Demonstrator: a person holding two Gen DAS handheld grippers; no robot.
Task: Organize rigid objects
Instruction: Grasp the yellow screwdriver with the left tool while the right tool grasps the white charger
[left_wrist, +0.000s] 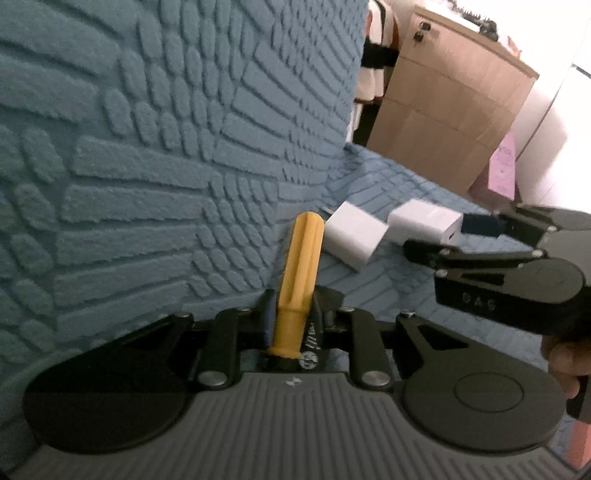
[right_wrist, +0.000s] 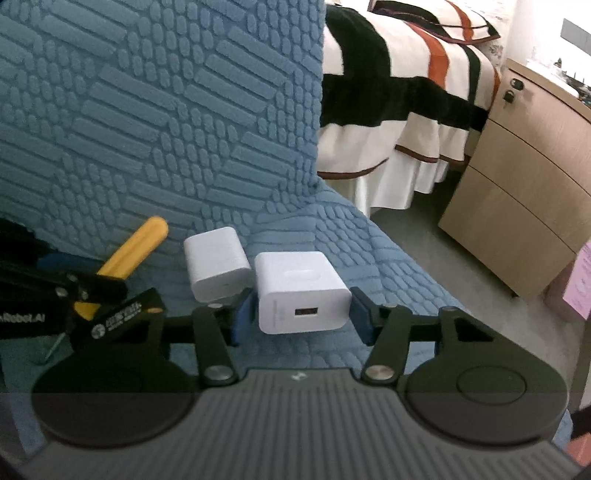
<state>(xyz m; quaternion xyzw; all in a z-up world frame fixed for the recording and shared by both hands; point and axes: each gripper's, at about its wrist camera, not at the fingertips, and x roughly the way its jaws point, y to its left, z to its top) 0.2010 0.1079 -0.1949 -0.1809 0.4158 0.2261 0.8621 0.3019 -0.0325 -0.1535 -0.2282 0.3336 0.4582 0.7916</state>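
Note:
My left gripper (left_wrist: 291, 306) is shut on a yellow-handled screwdriver (left_wrist: 299, 266), handle pointing forward toward the sofa back; it also shows in the right wrist view (right_wrist: 129, 251). My right gripper (right_wrist: 301, 314) has its blue pads on both sides of a white USB charger cube (right_wrist: 301, 291), port facing the camera; the pads look close to its sides, but contact is unclear. The same cube (left_wrist: 424, 221) and right gripper (left_wrist: 476, 230) show in the left wrist view. A second white charger (right_wrist: 216, 264) lies just left on the blue sofa seat (right_wrist: 369, 251), also seen from the left wrist (left_wrist: 354, 236).
The textured blue sofa backrest (left_wrist: 166, 129) rises right behind the objects. A wooden drawer cabinet (right_wrist: 524, 206) stands to the right on the floor. A striped bed cover (right_wrist: 399, 92) hangs beyond the sofa. A pink item (right_wrist: 576, 284) sits at far right.

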